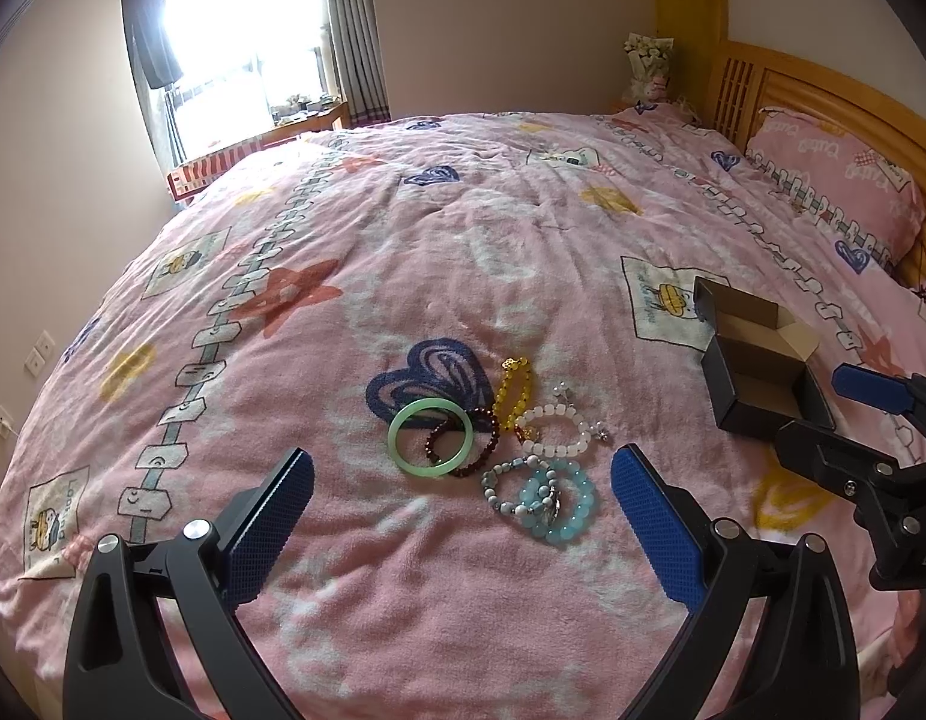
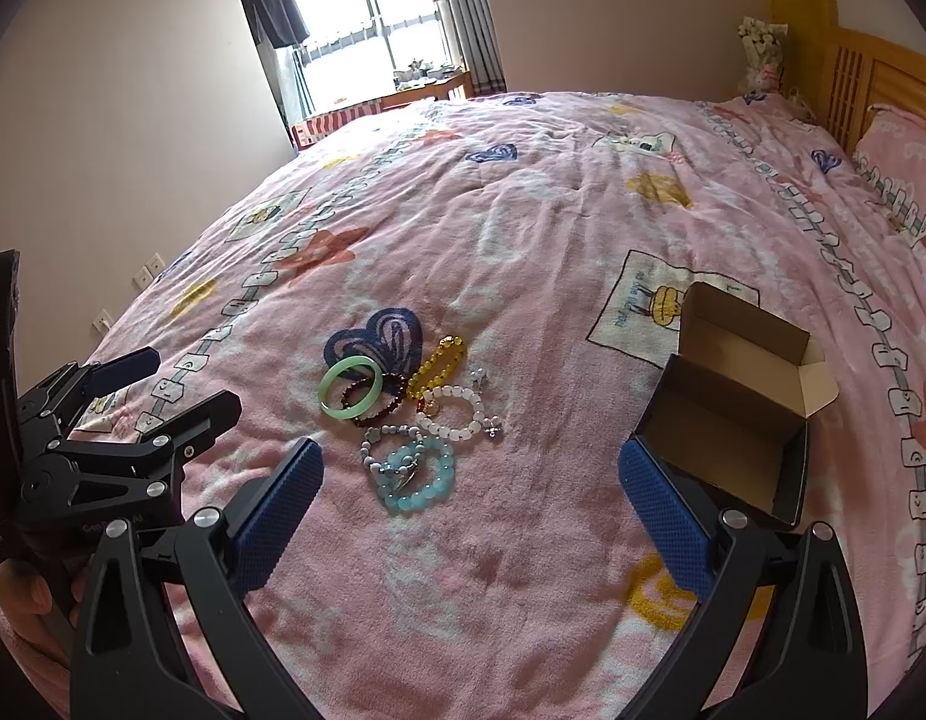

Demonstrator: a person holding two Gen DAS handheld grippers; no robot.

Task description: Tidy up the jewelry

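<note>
1. bracelets heaped together on the pink bed cover (image 1: 463, 252), likely tipped out in one spot so each can be picked singly: green bangle (image 1: 429, 435) overlapping a dark red bead bracelet (image 1: 487, 450), yellow bead bracelet (image 1: 514, 390) just behind, white bead bracelet (image 1: 553, 429) beside it, pale blue bead bracelet (image 1: 562, 504) nearest, tangled with a grey-and-white bead strand (image 1: 505, 483).
2. small black box (image 1: 757, 369) standing open to the right of the heap, flaps up, seemingly empty — probably parked within reach as the destination.
3. left hand-held gripper (image 1: 463, 516) spread wide, nothing between the blue pads, hovering low over the bed cover; heap sitting just ahead and between the fingers, pale blue bead bracelet closest, not touched.
4. right hand-held gripper (image 2: 472, 510) also spread wide and carrying nothing; heap ahead and slightly left of centre, pale blue bead bracelet (image 2: 420, 477) nearest, black box (image 2: 733, 420) just beyond the right finger, looks very near, contact unclear.
5. both tools side by side, apart from each other; sorting apparently not begun, everything loose on the bed.
</note>
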